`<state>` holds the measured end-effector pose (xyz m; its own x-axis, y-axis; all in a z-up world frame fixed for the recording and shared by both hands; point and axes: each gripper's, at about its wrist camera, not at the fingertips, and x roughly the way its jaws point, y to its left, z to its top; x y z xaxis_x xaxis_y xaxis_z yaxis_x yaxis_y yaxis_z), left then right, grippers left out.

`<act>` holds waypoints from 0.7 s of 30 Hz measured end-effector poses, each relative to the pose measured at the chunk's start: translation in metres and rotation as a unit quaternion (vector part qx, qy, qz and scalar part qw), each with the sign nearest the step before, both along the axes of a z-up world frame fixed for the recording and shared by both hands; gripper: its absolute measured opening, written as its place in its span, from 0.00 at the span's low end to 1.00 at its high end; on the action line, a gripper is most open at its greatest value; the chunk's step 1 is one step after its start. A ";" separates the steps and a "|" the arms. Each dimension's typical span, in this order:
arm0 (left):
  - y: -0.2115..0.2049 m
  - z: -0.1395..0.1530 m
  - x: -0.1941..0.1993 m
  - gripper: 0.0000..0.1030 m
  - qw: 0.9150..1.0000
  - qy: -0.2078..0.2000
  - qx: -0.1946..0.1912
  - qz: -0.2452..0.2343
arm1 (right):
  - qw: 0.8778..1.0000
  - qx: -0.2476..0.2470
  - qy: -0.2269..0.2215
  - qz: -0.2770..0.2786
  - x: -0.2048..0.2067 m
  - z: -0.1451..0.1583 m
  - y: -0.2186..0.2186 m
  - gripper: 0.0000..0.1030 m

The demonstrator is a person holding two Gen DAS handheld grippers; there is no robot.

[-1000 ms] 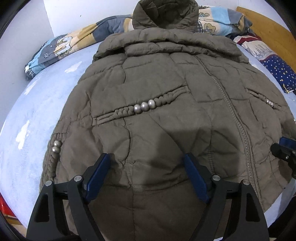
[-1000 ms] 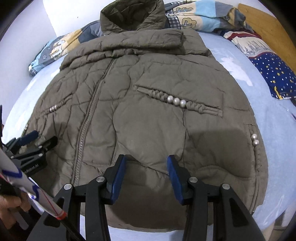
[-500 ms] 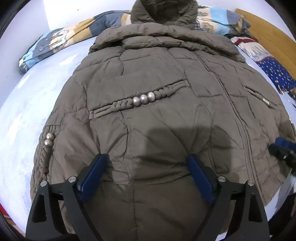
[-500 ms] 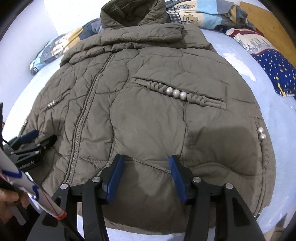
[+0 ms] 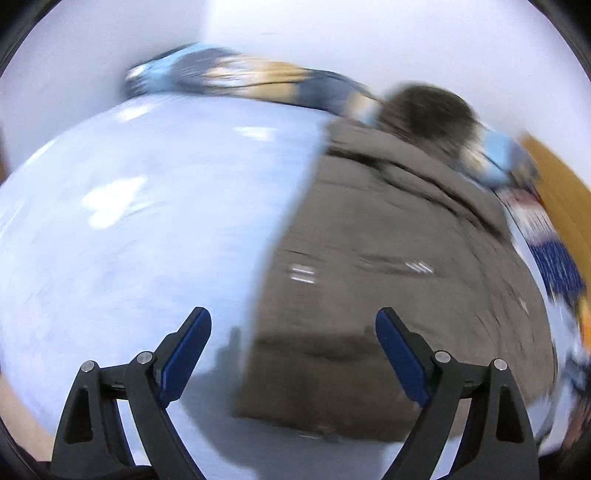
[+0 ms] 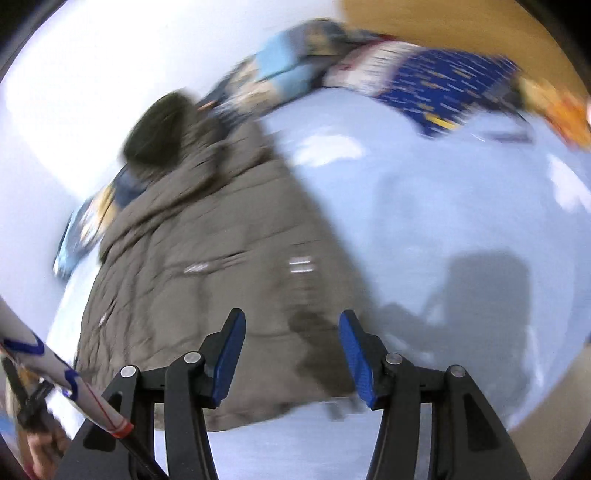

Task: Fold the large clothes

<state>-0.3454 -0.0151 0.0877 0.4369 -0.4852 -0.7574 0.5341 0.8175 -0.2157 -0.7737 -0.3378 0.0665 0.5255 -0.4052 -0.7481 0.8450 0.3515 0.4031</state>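
A large olive-brown quilted jacket (image 5: 399,266) lies flat on a light blue bed sheet (image 5: 147,229), hood towards the wall. Both views are motion-blurred. My left gripper (image 5: 293,325) is open and empty, above the jacket's lower left edge, with the sheet under its left finger. In the right wrist view the jacket (image 6: 207,266) fills the left half. My right gripper (image 6: 291,328) is open and empty over the jacket's lower right corner, its right finger over the sheet (image 6: 443,221).
A patterned blue and tan quilt (image 5: 236,77) lies bunched along the wall behind the jacket. A dark blue starred cloth (image 6: 443,88) lies at the far right by a wooden headboard (image 6: 443,22). The person's sleeve and hand (image 6: 44,369) show at lower left.
Both grippers have swung outwards fast: the left to the jacket's left edge, the right to its right edge. Both stay open. The jacket has not moved.
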 end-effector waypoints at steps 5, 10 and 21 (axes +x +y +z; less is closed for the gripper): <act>0.022 -0.027 0.031 0.87 0.992 0.110 -0.049 0.041 | 0.991 0.097 -0.070 -0.058 -0.027 -0.031 -0.022 0.57; 0.028 -0.037 0.035 0.87 0.984 0.149 -0.084 0.043 | 0.984 0.132 -0.104 -0.067 -0.020 -0.041 -0.028 0.60; 0.000 -0.043 0.010 0.54 0.987 0.138 -0.074 -0.025 | 0.984 0.142 -0.097 -0.036 -0.006 -0.052 -0.024 0.64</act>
<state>-0.3351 -0.0153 0.0447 0.1973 -0.6155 -0.7630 0.4770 0.7403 -0.4738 -0.7796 -0.3618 0.0147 0.6480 -0.2353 -0.7244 0.7603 0.1442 0.6333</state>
